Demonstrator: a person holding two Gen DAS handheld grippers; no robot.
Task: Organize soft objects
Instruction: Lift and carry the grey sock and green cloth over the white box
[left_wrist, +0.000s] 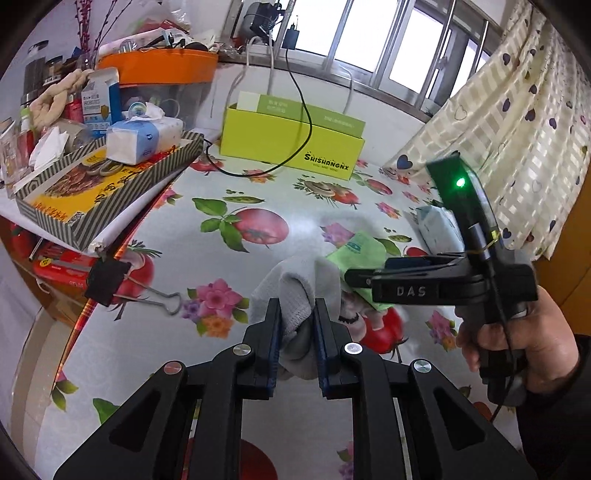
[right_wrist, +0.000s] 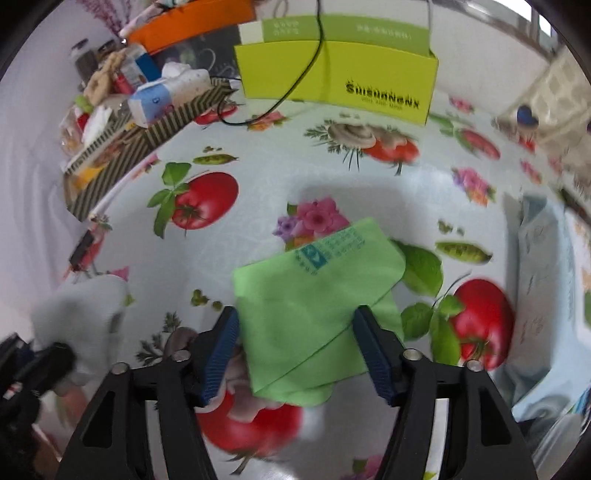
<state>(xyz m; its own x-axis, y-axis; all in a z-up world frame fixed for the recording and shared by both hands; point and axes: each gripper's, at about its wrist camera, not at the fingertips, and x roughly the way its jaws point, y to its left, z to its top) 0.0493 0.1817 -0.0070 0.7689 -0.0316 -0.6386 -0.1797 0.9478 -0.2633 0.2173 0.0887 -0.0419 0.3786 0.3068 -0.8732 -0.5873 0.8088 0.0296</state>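
My left gripper (left_wrist: 298, 308) is shut on a grey sock (left_wrist: 295, 291), which bunches up between its blue pads just above the flowered tablecloth (left_wrist: 236, 266). The same sock (right_wrist: 86, 310) shows blurred at the left edge of the right wrist view. A folded light-green cloth (right_wrist: 314, 295) lies flat on the table. My right gripper (right_wrist: 295, 332) hangs over it, jaws wide open on either side of the cloth, pads not pressing on it. In the left wrist view that gripper (left_wrist: 354, 275) comes in from the right, held by a hand (left_wrist: 524, 339), over the green cloth (left_wrist: 360, 251).
A yellow-green box (left_wrist: 291, 144) with a black cable (left_wrist: 303, 122) over it stands at the back. A striped tray (left_wrist: 110, 192) with a tissue pack (left_wrist: 144, 138) and clutter fills the left. A pale blue packet (right_wrist: 539, 295) lies right. A binder clip (left_wrist: 110, 280) sits at the left.
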